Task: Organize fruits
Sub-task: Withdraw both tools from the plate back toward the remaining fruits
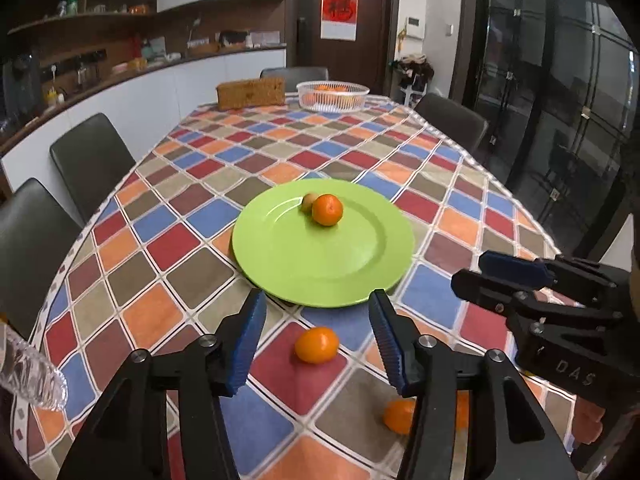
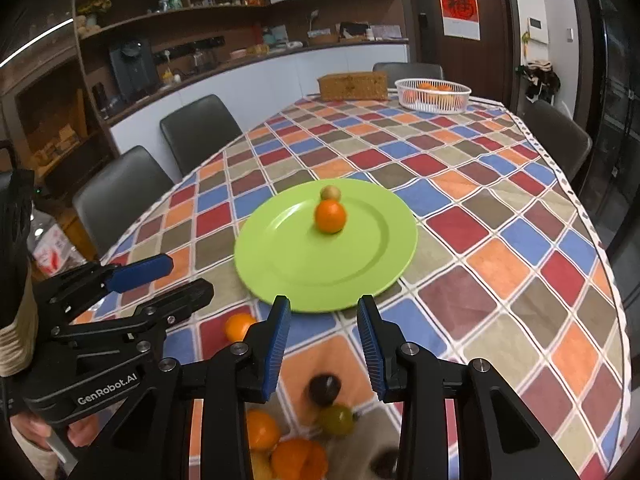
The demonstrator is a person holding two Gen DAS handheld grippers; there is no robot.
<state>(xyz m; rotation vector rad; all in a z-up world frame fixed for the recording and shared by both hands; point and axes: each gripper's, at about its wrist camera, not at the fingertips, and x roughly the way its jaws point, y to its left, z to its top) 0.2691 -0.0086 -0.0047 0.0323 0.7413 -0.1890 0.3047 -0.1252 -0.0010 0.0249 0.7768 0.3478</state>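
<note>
I have both grippers hovering over the tabletop (image 1: 280,136) just short of the green plate (image 1: 280,256), and neither is carrying anything. The left gripper (image 1: 318,340) is spread wide with a loose orange (image 1: 317,345) on the cloth between its fingers, untouched. The right gripper (image 2: 324,338) is likewise released, with a dark fruit (image 2: 325,389) and a greenish fruit (image 2: 337,419) lying below and between its fingers.

Already on the plate: 1 orange (image 2: 330,217) touching a small tan fruit (image 2: 331,192) behind it. More oranges sit low in the right view (image 2: 262,429), and another (image 1: 398,416) is half hidden behind my left gripper's finger.

Risks as I judge them:

1. Round fruit rolls. A closure that lands off-centre on the loose orange could squirt it out across the cloth.
2. The plate has a shallow rim only (no real wall), so fruit released from any height may roll off, or knock the 2 already there.
3. My 2 grippers are close side by side; reaching for the plate together invites a collision.
4. The dark fruit looks soft; a hard squeeze may bruise it.
</note>
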